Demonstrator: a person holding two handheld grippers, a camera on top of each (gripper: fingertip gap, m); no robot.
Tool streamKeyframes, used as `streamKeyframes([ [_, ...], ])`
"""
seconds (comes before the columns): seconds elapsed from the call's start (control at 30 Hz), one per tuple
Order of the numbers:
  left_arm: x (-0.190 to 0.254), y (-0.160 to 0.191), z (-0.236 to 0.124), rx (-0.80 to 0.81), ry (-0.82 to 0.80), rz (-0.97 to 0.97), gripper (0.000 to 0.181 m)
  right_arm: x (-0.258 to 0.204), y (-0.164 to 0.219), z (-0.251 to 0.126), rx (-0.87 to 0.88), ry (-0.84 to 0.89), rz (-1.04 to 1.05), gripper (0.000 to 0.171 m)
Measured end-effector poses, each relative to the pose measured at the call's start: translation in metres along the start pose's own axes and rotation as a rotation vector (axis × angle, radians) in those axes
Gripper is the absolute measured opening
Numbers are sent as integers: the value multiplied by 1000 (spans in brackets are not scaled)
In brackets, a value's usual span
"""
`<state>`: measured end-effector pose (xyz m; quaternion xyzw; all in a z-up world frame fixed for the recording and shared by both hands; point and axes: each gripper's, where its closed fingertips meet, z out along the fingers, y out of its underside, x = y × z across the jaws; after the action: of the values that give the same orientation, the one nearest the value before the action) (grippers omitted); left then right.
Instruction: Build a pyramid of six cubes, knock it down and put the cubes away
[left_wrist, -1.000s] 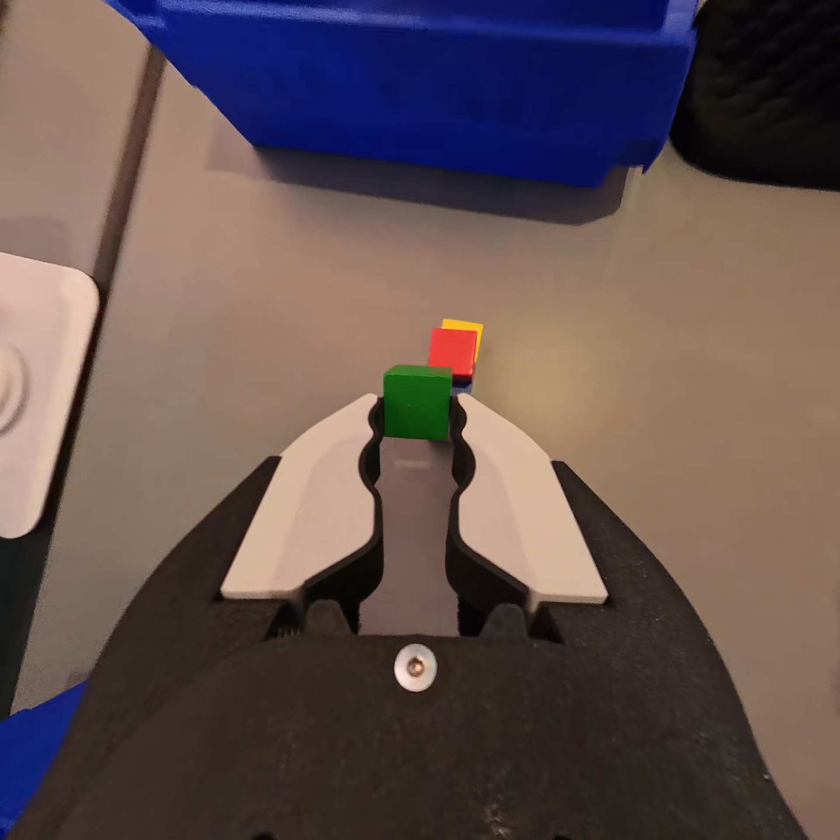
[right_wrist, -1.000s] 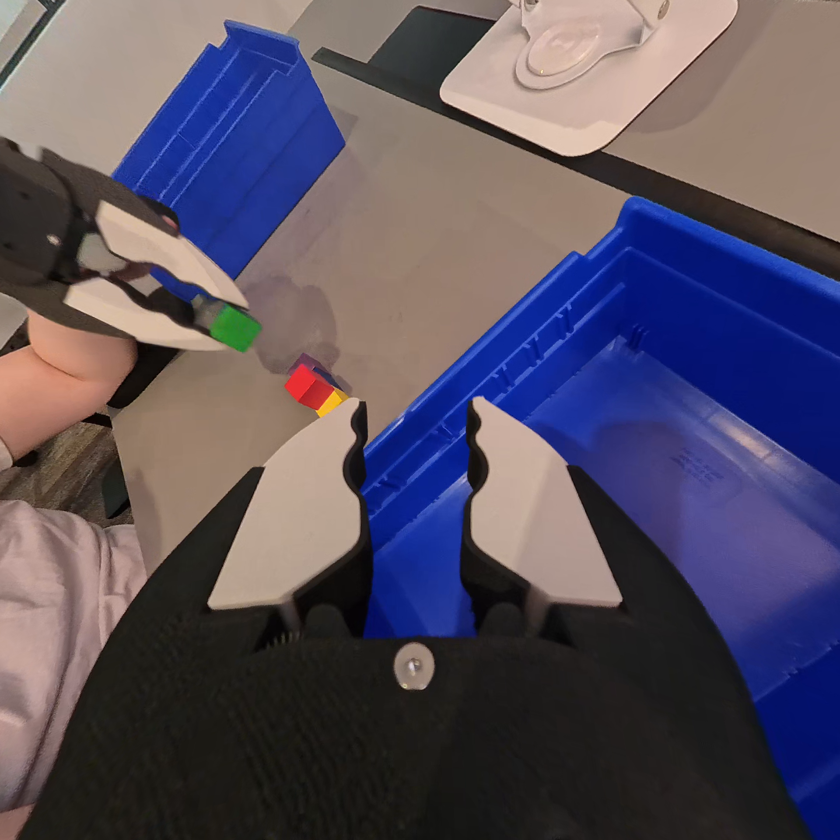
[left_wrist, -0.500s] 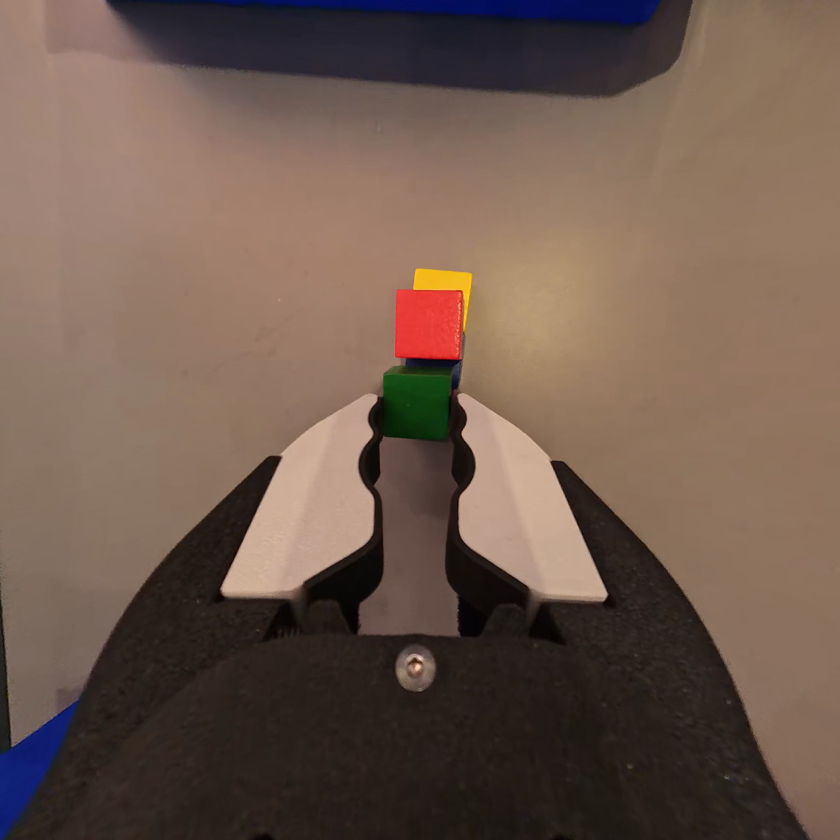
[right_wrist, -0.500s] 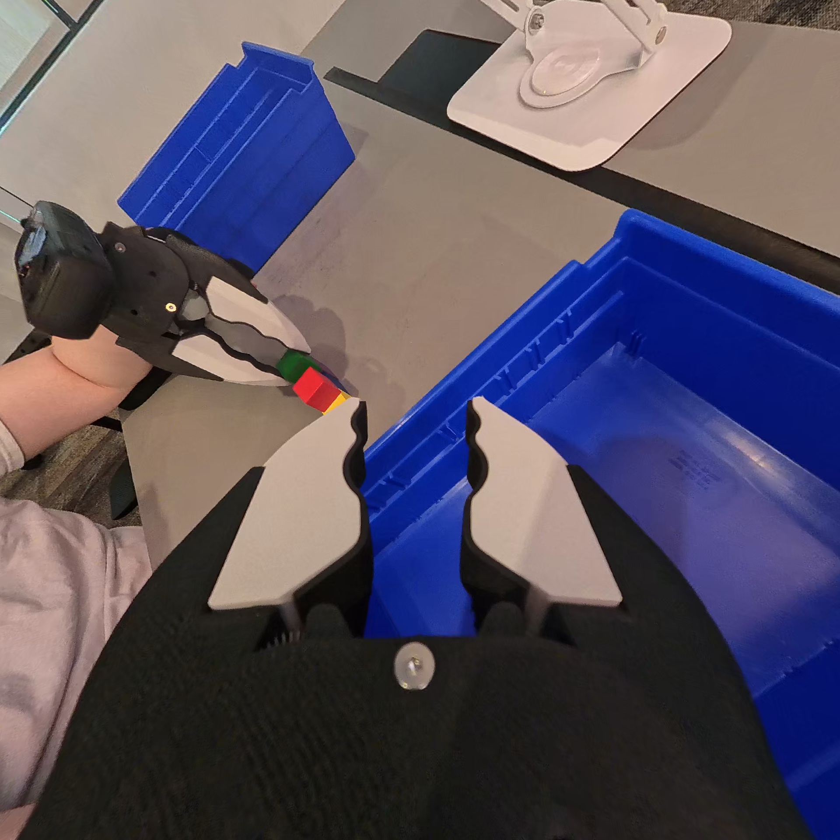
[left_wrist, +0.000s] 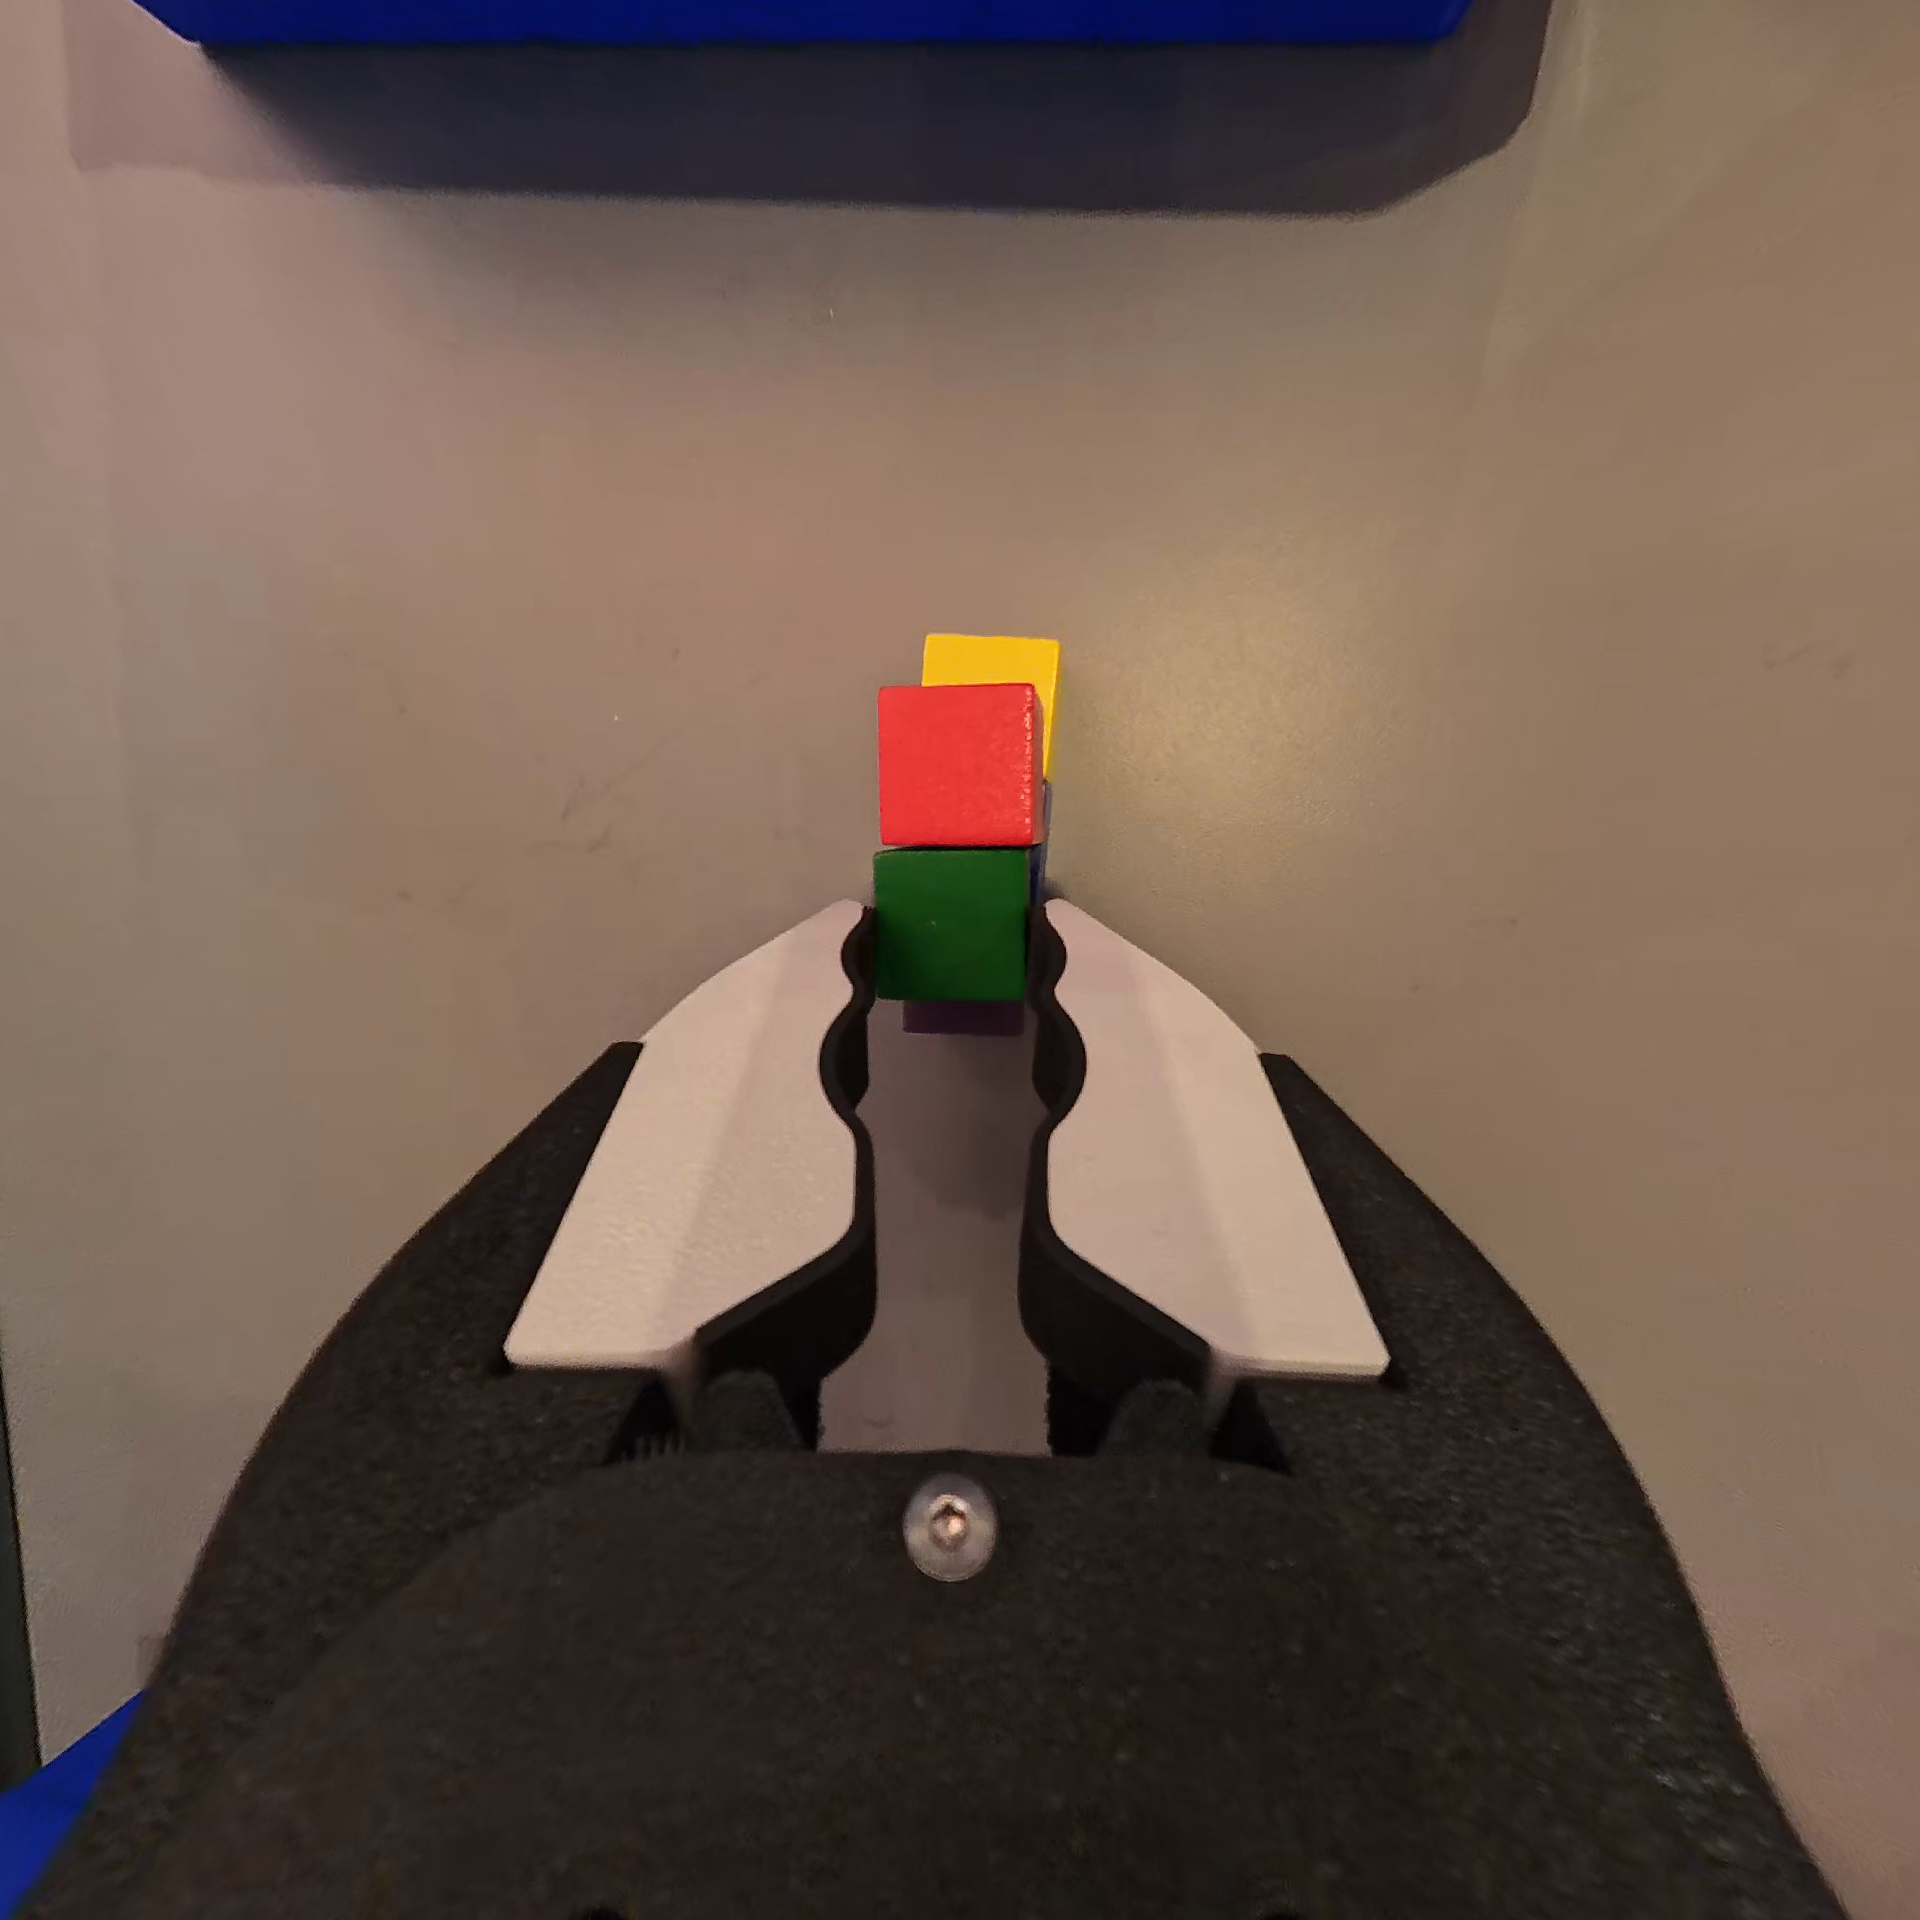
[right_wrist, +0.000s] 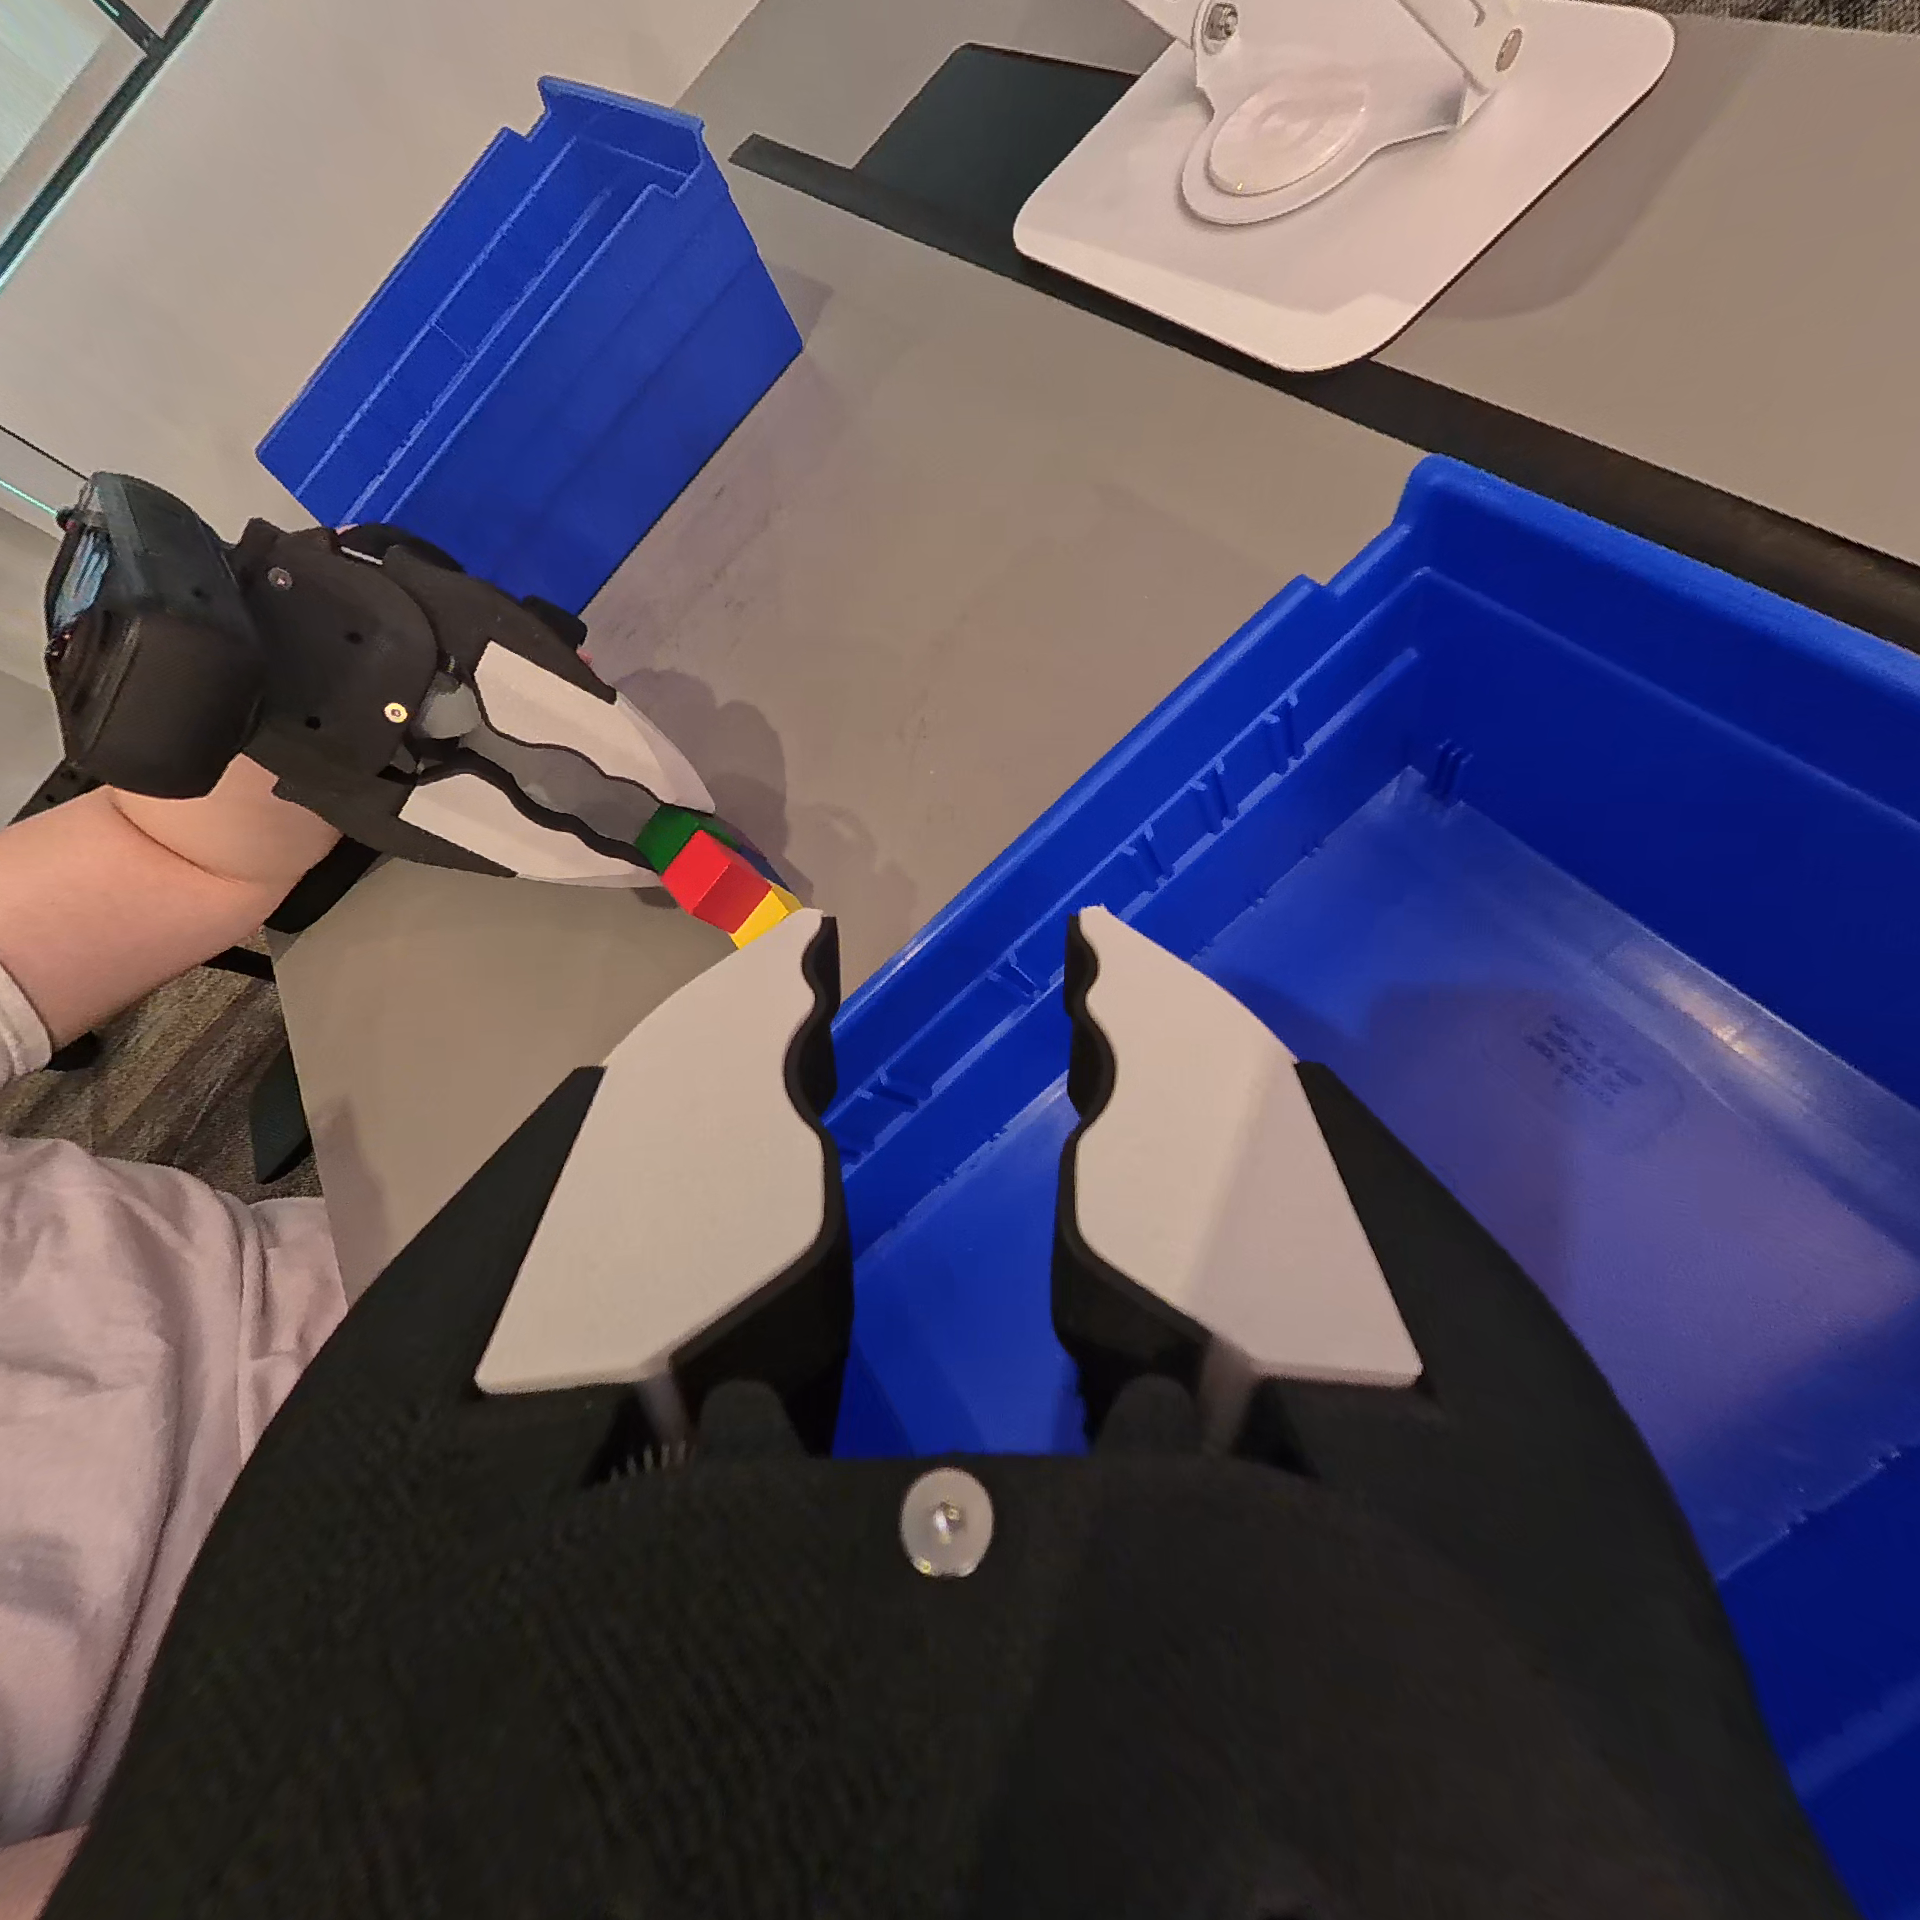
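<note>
Left wrist view shows the left tongs (left_wrist: 951, 914) clenched on a green cube (left_wrist: 951, 923), held beside a red cube (left_wrist: 958, 764), above purple and blue cubes on the tabletop (left_wrist: 416, 623). Right tongs (right_wrist: 948, 940) hang released over a blue bin (right_wrist: 1558, 1039).

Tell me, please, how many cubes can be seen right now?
5. The green cube sits in the left gripper; beyond it are the red cube and yellow cube; slivers of a blue cube and purple cube show underneath. Others may be hidden.
</note>
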<state>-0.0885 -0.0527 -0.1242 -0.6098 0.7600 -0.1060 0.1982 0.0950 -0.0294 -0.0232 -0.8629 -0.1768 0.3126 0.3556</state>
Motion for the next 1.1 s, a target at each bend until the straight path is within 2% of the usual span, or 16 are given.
streamKeyframes([
  [0.13, 0, 2, 0, -11, -1, -6, 29, 1, 0, 0, 0, -1, 4, 42],
  [0.23, -4, 4, 1, -26, -26, 3, 50, 1, 1, 0, -3, -3, 5, 42],
  [0.5, -1, 4, -8, -29, -32, 43, 49, 2, 4, 2, -18, -3, 5, 42],
  [0.6, -8, -4, -37, 45, -52, 18, 44, 1, 3, 0, -13, -5, 2, 42],
  [0.7, -43, -2, -96, 156, -198, -77, 43, 1, 2, -1, -4, -7, 4, 42],
  [0.8, -94, 39, -167, 209, -448, -239, 47, 2, 1, -3, 1, -7, 3, 42],
  [0.9, -127, 102, -217, 209, -628, -387, 48, 2, 1, -3, 5, -11, 9, 42],
  [1.0, -146, 168, -227, 112, -687, -467, 53, 4, 3, -1, -2, -8, 15, 42],
  [1.03, -152, 187, -223, 80, -695, -491, 64, 4, 3, 0, -4, -7, 16, 42],
  [1.1, -162, 219, -208, 15, -672, -521, 62, 4, 4, 1, -9, -9, 19, 42],
])
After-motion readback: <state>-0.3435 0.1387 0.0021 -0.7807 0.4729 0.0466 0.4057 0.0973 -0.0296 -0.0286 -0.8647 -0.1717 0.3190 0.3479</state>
